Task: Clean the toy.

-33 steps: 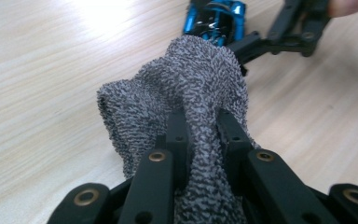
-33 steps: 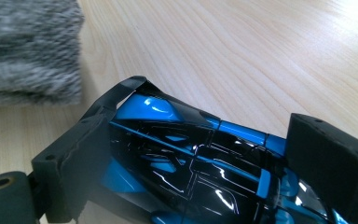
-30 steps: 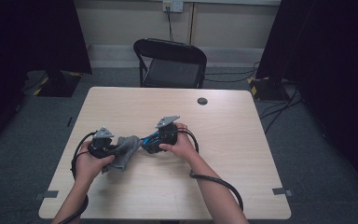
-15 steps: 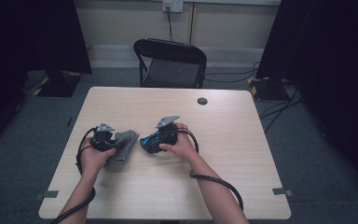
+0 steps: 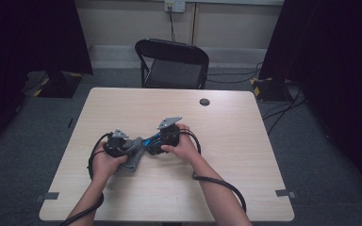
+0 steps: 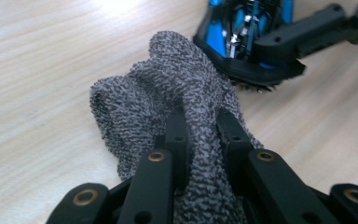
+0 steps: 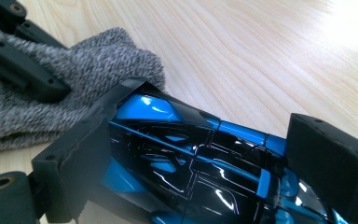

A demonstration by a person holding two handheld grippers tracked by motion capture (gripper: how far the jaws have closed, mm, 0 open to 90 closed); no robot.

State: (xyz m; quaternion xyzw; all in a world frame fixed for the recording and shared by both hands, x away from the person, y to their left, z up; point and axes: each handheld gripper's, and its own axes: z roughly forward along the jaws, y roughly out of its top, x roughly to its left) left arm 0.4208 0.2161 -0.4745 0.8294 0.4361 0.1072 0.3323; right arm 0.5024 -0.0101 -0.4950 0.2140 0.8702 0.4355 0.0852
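Note:
A grey knitted cloth (image 6: 168, 88) lies bunched on the wooden table (image 5: 235, 155), and my left gripper (image 6: 200, 123) is shut on a fold of it. My right gripper (image 7: 205, 154) is shut on a glossy blue and black toy car (image 7: 182, 154), its pads on the car's two sides. In the high view the left gripper (image 5: 131, 149) and the right gripper (image 5: 150, 141) meet near the table's middle left, and the cloth (image 5: 134, 160) touches the car's (image 5: 153, 140) nose. In the right gripper view the cloth (image 7: 88, 51) sits right against the car's front.
A small dark round disc (image 5: 204, 101) sits near the table's far edge. A black folding chair (image 5: 172, 63) stands behind the table. Cables trail from both grippers over the near part of the table.
My left gripper has shifted a little to the right with the cloth, closing onto the car's nose. The right gripper has hardly moved.

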